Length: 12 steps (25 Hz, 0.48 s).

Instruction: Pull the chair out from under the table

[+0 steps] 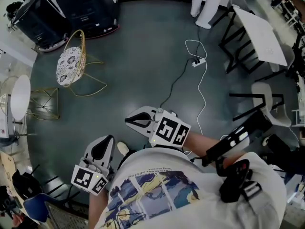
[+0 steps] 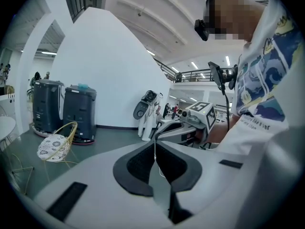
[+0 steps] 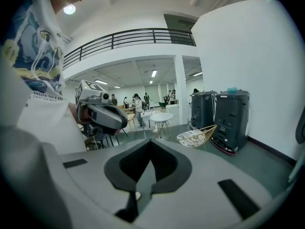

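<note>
Two white plastic grippers with marker cubes hover just ahead of the person's printed white T-shirt (image 1: 157,194), which fills six o'clock in the head view. The left gripper (image 1: 108,140) is at seven o'clock. The right gripper (image 1: 129,120) is beside it, nearer the centre. Each has its jaws pressed together, with nothing between the dark pads.

Beyond them is the dark grey-green floor (image 1: 143,56), where a white power strip on a looping cable (image 1: 198,61) lies at one o'clock. At ten o'clock a gold wire chair with a white patterned seat cushion (image 1: 71,65) stands on open floor. It is near, but clear of, the round white table on gold wire legs (image 1: 20,97) at nine o'clock.

At three o'clock a white chair on black legs (image 1: 271,104) stands near a rectangular white table (image 1: 264,35) at two o'clock. Farthest off, at eleven o'clock, are two black machines (image 1: 81,6).
</note>
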Each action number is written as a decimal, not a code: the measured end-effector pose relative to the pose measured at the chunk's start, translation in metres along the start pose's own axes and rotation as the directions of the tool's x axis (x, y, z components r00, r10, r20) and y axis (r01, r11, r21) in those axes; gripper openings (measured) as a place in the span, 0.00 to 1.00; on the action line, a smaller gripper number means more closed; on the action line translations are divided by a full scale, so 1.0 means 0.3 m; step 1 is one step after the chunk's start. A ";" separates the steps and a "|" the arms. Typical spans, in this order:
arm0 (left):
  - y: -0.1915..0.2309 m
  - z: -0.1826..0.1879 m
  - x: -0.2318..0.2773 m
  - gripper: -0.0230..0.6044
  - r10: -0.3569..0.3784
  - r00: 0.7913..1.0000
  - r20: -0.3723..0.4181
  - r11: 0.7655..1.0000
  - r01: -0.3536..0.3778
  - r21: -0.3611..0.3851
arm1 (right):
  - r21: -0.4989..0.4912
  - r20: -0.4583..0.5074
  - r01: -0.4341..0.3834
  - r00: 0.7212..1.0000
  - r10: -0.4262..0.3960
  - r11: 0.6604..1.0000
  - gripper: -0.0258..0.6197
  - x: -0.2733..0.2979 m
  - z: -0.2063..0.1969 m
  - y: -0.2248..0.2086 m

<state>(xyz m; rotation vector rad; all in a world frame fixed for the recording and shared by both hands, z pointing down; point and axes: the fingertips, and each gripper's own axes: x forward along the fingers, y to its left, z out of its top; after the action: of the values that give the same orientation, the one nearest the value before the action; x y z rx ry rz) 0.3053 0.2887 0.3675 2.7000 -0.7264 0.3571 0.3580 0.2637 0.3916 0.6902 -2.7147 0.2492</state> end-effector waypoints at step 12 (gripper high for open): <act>0.117 0.037 0.143 0.07 -0.009 1.000 -0.007 1.000 0.009 -0.026 | 0.017 -0.035 0.003 0.999 -0.002 1.000 0.06 0.029 -0.042 -0.191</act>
<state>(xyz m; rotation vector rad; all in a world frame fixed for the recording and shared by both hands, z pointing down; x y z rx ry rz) 0.3248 0.2370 0.3794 2.6759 -0.7121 0.3524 0.3824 0.2133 0.4114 0.6878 -2.6811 0.2811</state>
